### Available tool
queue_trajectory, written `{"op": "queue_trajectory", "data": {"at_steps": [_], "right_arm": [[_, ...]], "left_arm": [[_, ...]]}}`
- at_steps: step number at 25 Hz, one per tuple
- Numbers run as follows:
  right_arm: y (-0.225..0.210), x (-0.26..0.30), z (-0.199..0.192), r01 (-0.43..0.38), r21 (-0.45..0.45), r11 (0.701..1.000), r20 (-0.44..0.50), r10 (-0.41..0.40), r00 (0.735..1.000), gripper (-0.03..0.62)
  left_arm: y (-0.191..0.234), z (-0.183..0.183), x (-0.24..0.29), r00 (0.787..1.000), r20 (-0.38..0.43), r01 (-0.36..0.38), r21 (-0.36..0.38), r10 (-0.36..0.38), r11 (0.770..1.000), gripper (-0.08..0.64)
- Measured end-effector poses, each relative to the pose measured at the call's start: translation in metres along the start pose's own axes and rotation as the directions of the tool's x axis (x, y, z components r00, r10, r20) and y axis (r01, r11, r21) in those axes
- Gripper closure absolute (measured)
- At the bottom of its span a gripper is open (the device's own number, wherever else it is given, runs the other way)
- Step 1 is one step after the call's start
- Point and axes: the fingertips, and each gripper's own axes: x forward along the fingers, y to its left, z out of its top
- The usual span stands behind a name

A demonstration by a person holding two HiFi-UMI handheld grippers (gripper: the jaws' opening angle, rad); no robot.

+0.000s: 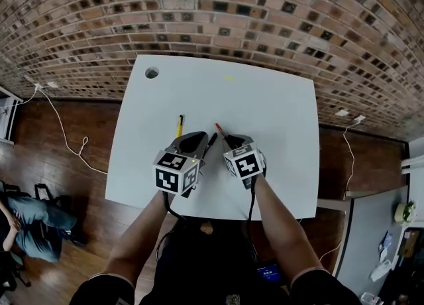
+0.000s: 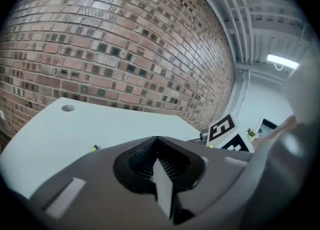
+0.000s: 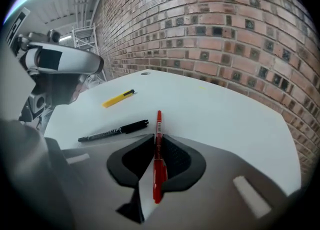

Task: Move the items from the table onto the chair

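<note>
On the white table (image 1: 271,98) lie a yellow cutter (image 1: 179,125) (image 3: 118,98), a black marker (image 3: 112,131) (image 1: 210,144) and a red pen (image 1: 218,128) (image 3: 159,146). My right gripper (image 1: 228,139) (image 3: 158,138) is shut on the red pen, which runs lengthwise between the jaws with its tip pointing toward the brick wall. My left gripper (image 1: 199,142) (image 2: 157,141) hangs just left of it, near the black marker, jaws together with nothing between them. The yellow cutter's tip (image 2: 95,148) peeks over the left gripper's body. No chair is in view.
A round cable hole (image 1: 152,72) sits at the table's far left corner. A brick wall (image 1: 218,12) stands behind the table. White cables (image 1: 63,131) trail over the wooden floor at left, where a seated person's legs (image 1: 30,224) show.
</note>
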Motion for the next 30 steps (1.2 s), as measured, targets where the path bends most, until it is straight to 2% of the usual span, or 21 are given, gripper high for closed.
{"op": "queue_trajectory", "data": {"at_steps": [7, 11, 15, 21, 27, 30], "right_arm": [[-0.005, -0.007, 0.003, 0.014, 0.024, 1.000, 0.022, -0.015, 1.000, 0.549], [-0.014, -0.024, 0.021, 0.029, 0.028, 0.999, 0.080, -0.031, 0.996, 0.549], [-0.025, -0.052, 0.053, 0.050, 0.028, 0.998, 0.178, -0.054, 0.982, 0.549], [-0.029, -0.105, 0.108, 0.061, 0.033, 0.998, 0.344, -0.069, 0.936, 0.549], [-0.030, -0.177, 0.146, 0.095, 0.023, 0.995, 0.507, -0.094, 0.857, 0.549], [-0.034, -0.198, 0.152, 0.117, 0.027, 0.993, 0.543, -0.113, 0.832, 0.549]], "left_arm": [[0.000, 0.003, -0.003, 1.000, 0.014, 0.002, -0.002, -0.002, 1.000, 0.548], [0.001, 0.013, -0.004, 0.999, 0.037, 0.001, 0.004, -0.002, 1.000, 0.548], [-0.003, 0.032, -0.006, 0.997, 0.077, 0.008, 0.014, -0.009, 1.000, 0.548], [-0.021, 0.077, -0.014, 0.986, 0.163, 0.018, 0.090, -0.033, 0.996, 0.548], [-0.053, 0.127, -0.031, 0.960, 0.268, 0.040, 0.163, -0.083, 0.986, 0.548], [-0.066, 0.138, -0.033, 0.951, 0.289, 0.060, 0.178, -0.110, 0.982, 0.548]]}}
